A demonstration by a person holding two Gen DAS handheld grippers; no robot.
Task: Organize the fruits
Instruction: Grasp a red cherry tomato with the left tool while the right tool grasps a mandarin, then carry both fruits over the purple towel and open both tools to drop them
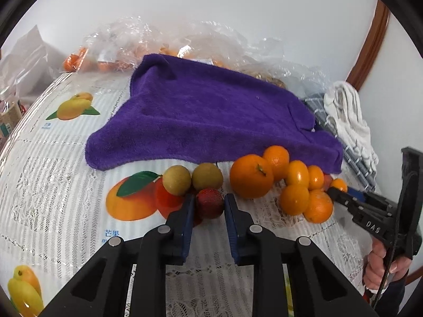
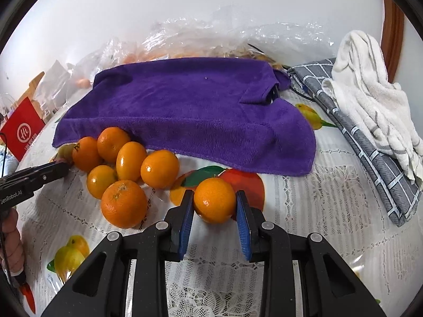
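Nearest to me, my left hand-held gripper [image 1: 209, 202] is clamped on a dark red berry-like fruit [image 1: 209, 203], its blue pads pressing both sides; the fruit sits on the counter [image 1: 53, 185] just in front of the purple towel [image 1: 206, 113]. My right hand-held gripper [image 2: 214, 200] is clamped on a small orange [image 2: 214, 200], also in front of the towel's near edge and set apart from the other oranges.

Just behind the red fruit, between it and the towel's hem, I see two green-brown round fruits [image 1: 176, 179] side by side, touching or nearly touching each other. Along the same hem lies a cluster of oranges [image 2: 124, 203], packed close together; the largest one [image 1: 251, 176] sits nearest the green-brown pair. In the left view my other gripper comes in beside this cluster, with a hand [image 1: 380, 264] on its grip.

The towel lies spread and rumpled over the lace-patterned cloth with printed fruit. Beside the towel's far corner lie a grey checked cloth [image 2: 370, 145] and a white towel [image 2: 370, 105] heaped on it. Beyond the purple towel, against the wall, are crumpled clear plastic bags [image 1: 158, 42] holding more orange fruit.
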